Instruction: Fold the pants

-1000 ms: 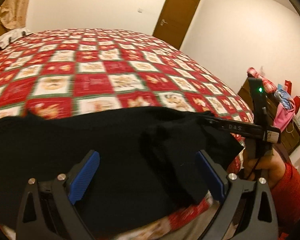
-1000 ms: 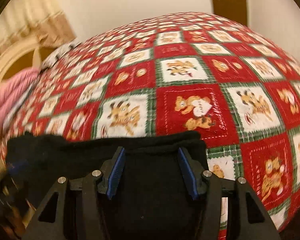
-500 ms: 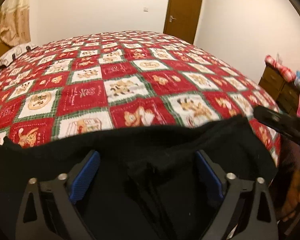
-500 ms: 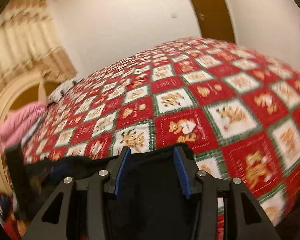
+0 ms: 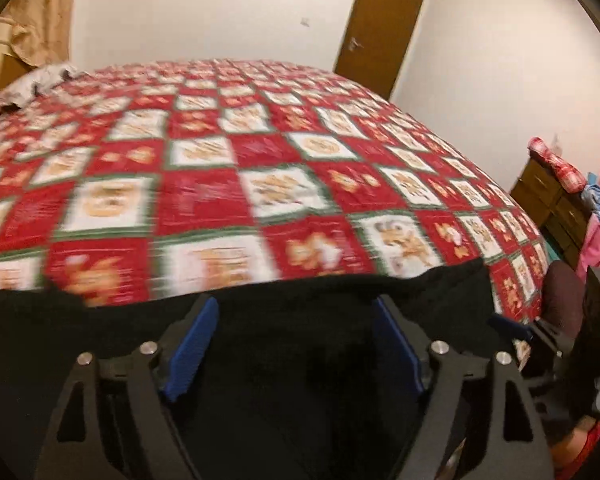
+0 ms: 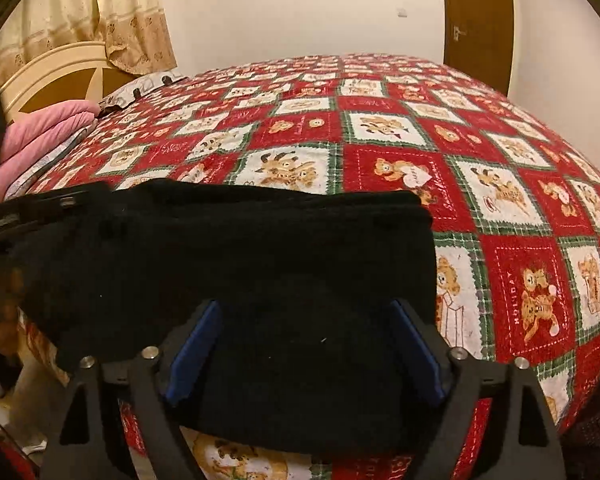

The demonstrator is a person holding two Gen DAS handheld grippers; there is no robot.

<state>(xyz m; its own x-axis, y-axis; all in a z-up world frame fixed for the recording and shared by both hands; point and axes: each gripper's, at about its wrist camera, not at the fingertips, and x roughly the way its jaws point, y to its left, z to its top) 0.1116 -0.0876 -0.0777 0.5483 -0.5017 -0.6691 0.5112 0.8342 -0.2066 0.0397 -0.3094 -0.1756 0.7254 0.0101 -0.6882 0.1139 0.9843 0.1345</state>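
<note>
The black pants (image 6: 240,248) lie folded in a flat band across the near edge of the bed, and they fill the bottom of the left wrist view (image 5: 284,380). My right gripper (image 6: 306,312) hovers over their right part. Its jaws are opening wide, with cloth below them but neither blue pad pressing on it. My left gripper (image 5: 296,308) is over the left part, its jaws wide and closing a little, not gripping either. Each gripper shows at the edge of the other's view: the left gripper (image 6: 40,208) and the right gripper (image 5: 540,336).
A red and white checked quilt (image 5: 204,196) covers the bed beyond the pants. Pink pillows (image 6: 40,132) and a cream headboard (image 6: 60,72) are at the far left. A wooden dresser (image 5: 556,200) piled with clothes stands to the right, and a brown door (image 5: 376,28) is behind.
The right jaws have spread from a narrow hold on the pants to wide open. The bunched cloth between the left jaws has flattened, and those jaws have narrowed slightly. Both hands shifted sideways.
</note>
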